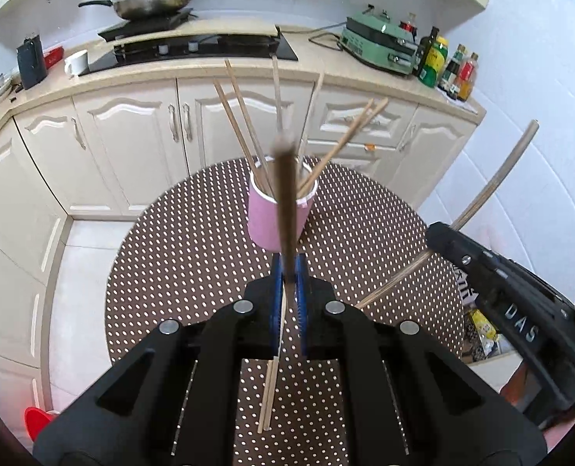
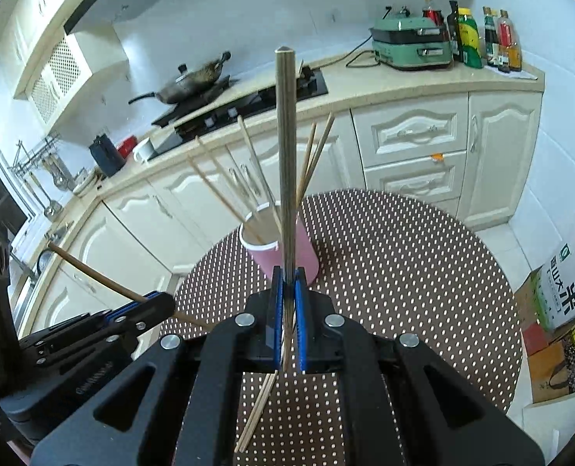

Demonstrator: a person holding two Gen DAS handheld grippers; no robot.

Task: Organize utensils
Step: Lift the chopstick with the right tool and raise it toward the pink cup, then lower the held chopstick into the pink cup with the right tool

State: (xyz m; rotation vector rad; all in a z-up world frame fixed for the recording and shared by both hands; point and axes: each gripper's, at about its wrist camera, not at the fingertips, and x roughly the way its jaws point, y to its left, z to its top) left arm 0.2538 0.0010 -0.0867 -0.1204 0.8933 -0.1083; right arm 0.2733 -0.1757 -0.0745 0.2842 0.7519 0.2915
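Observation:
A pink cup (image 1: 266, 221) holding several light wooden chopsticks stands on the round dotted table (image 1: 171, 272). My left gripper (image 1: 287, 268) hovers just in front of the cup, shut on a dark chopstick (image 1: 287, 194) that points up past it. To the right, my right gripper (image 1: 439, 233) clamps a long chopstick (image 1: 497, 178). In the right wrist view, the right gripper (image 2: 287, 279) is shut on a grey-brown chopstick (image 2: 285, 155) in front of the cup (image 2: 307, 256). The left gripper (image 2: 159, 303) sits at lower left, holding its stick (image 2: 93, 272). Loose light chopsticks (image 2: 256, 407) lie on the table under the grippers.
Behind the table runs a counter (image 1: 326, 66) with a stove (image 1: 194, 48), wok (image 1: 151, 2), white mug (image 1: 77, 63), green appliance (image 1: 380, 44) and bottles (image 1: 446, 66). Cream cabinets (image 1: 132, 143) stand below it. Boxes (image 2: 559, 310) sit on the floor at right.

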